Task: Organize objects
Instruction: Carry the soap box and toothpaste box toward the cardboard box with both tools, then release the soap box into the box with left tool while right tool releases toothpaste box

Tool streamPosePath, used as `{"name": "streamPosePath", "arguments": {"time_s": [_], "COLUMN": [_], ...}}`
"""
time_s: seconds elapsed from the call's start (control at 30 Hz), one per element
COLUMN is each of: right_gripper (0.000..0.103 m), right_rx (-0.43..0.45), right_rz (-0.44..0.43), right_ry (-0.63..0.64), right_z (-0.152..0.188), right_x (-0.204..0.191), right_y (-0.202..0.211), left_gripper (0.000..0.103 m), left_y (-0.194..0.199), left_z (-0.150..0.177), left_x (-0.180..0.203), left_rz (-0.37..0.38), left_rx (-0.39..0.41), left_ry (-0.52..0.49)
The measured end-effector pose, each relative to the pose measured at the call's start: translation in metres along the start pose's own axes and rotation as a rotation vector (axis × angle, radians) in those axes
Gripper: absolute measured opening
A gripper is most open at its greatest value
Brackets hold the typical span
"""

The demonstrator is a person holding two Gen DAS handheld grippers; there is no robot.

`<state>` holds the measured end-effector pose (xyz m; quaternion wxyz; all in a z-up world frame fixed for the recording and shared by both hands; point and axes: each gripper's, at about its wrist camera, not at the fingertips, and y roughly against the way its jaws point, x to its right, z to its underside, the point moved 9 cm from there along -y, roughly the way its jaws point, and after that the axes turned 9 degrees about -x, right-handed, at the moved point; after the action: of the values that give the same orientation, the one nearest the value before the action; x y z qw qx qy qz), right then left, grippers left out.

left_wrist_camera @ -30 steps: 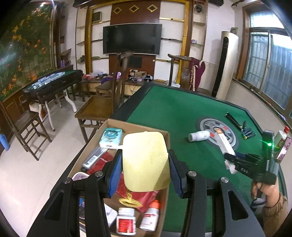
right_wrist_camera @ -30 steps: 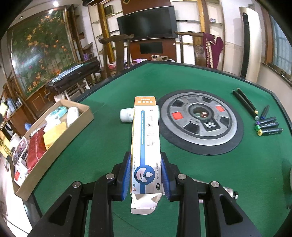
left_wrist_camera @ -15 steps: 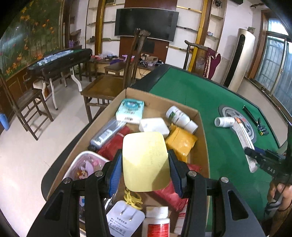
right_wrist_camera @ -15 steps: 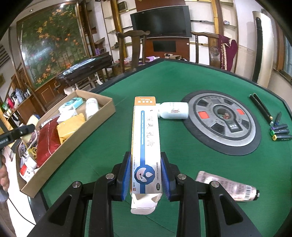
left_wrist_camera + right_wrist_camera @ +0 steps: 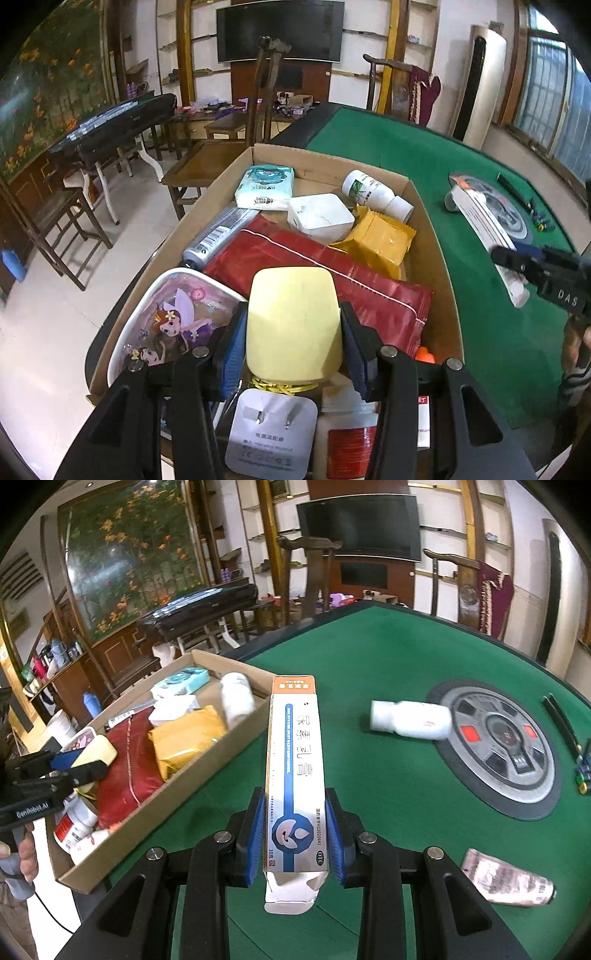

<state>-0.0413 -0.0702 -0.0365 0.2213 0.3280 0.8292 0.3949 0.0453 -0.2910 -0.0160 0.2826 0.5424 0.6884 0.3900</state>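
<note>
Green felt table (image 5: pixel 369 672) carries a crowded cardboard box (image 5: pixel 439 266) at its edge, where the left gripper (image 5: pixel 293 339) pinches a pale yellow case (image 5: pixel 293 325) low over the red pouch (image 5: pixel 317 273). Over the felt, the right gripper (image 5: pixel 295 834) squeezes a long ointment carton (image 5: pixel 295 775) near its open flap; it is probably light and crushable, best held across its narrow sides. What lies under the case is hidden.

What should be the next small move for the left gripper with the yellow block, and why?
Probably lower it a little and open. The left gripper is shut on the yellow block, which hangs over the cardboard box, above the red pouch and white plug, so it should land inside.
</note>
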Motion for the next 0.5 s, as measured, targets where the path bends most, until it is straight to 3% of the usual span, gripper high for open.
{"name": "streamPosePath", "arguments": {"time_s": [0.5], "right_gripper": [0.032], "right_rx": [0.003], "right_rz": [-0.013], "right_ry": [0.141], "right_z": [-0.058], "right_x": [-0.043], "right_y": [-0.008], "left_gripper": [0.046], "left_y": [-0.001], "left_z": [-0.003], "left_x": [0.002], "left_rz": [-0.018], "left_rx": [-0.019], "left_ry": [-0.016]}}
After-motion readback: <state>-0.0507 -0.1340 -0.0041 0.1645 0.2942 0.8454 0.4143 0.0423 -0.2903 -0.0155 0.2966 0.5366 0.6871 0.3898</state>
